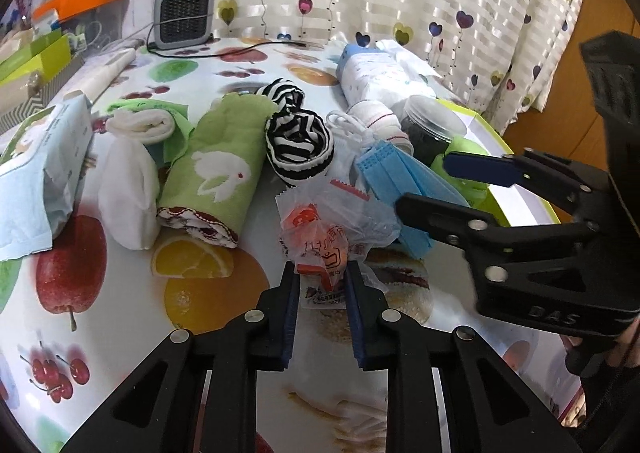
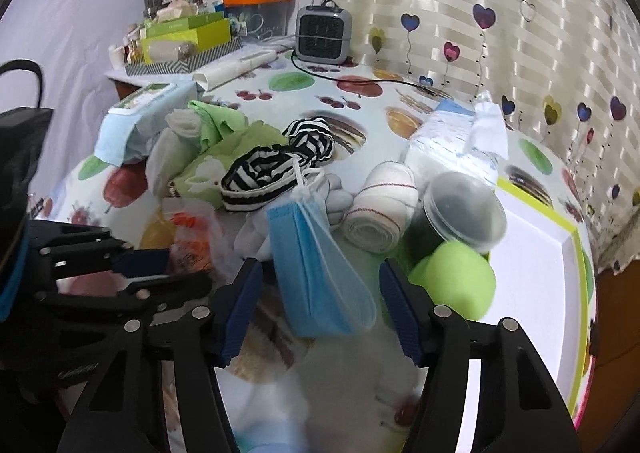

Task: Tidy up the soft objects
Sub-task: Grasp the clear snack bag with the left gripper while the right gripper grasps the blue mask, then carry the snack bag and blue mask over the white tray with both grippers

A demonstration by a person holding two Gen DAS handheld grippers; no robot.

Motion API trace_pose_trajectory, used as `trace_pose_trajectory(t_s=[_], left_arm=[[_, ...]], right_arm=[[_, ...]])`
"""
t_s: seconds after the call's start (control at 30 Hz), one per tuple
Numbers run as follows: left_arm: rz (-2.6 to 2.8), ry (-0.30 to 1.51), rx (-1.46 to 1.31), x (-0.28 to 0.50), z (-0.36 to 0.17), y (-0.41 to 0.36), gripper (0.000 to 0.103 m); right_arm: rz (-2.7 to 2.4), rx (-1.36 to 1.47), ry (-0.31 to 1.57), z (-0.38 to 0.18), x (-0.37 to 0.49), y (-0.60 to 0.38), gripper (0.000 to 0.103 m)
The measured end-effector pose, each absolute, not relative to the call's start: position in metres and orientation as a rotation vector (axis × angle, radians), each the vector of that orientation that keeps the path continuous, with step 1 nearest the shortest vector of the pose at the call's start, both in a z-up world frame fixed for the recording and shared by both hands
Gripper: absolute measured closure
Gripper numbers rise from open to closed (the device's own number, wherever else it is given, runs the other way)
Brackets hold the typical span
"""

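Note:
My left gripper (image 1: 322,285) is closed on the near end of a crinkly clear plastic bag with orange print (image 1: 320,229); it also shows in the right wrist view (image 2: 192,237). My right gripper (image 2: 320,293) is open, its jaws either side of a stack of blue face masks (image 2: 316,265), not touching them. The masks (image 1: 404,189) lie beside the bag. A black-and-white striped cloth (image 1: 298,133), a green rabbit towel (image 1: 216,169), white socks (image 1: 128,189) and a rolled white sock (image 2: 380,209) lie on the table.
A lime-edged white box (image 2: 536,249) at the right holds a green ball (image 2: 452,281) and a clear-lidded jar (image 2: 460,209). Tissue packs (image 1: 36,173) (image 1: 376,69) sit left and back. A small grey heater (image 1: 184,13) stands by the curtain. The fruit-print tablecloth (image 1: 120,293) covers the table.

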State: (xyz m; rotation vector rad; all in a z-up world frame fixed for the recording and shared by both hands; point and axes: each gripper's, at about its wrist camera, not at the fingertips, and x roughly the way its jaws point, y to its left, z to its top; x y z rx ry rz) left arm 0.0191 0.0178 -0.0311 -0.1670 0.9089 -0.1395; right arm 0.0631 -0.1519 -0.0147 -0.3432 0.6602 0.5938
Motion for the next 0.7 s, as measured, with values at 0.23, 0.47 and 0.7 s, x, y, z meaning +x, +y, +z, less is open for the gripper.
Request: trace_pose_trajectory(t_s=[0.23,0.47,0.7], left_arm=[[-0.136,0.907,-0.174,0.018,-0.032,0.022,0.082],[-0.14,0.896,-0.176,0.018,-0.027,0.024,0.082],[-0.139,0.861,-0.167,0.013,-0.014,0.023,0.082]], right_arm=[[0.606,-0.408,0.696,-0.025,0.072,-0.137,0.064],[0.606,-0.393,0.681,-0.022,0.068,-0.139,0.076],[0.585,-0.36,0.64,-0.007,0.053,-0.15,0.077]])
